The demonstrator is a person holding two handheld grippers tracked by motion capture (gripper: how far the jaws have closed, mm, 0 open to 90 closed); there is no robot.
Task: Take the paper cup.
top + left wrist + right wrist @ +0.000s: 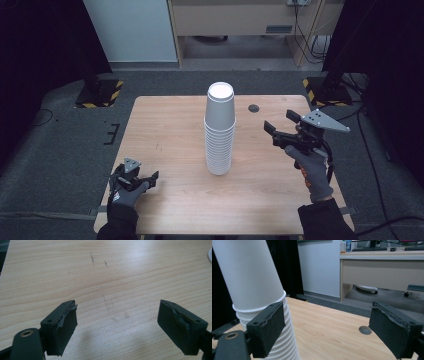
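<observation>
Overhead, cup stack [220, 131] stands whole at table [170, 130] centre; my right tool [278, 127] gapes empty beside it, left tool [145, 179] open lower left. Right tool's view crops stack's top; left tool's view catches just a rim sliver at its right edge.

No legible text, label, brand or number on the cup stack [220, 131] or table [170, 130].

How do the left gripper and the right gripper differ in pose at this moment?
The left gripper sits low at the table's near left corner, far from the stack of white cups; the right gripper is raised beside the stack, level with its upper part. The left points down at bare wood; the right points toward the cups. Both are open and hold nothing.
</observation>
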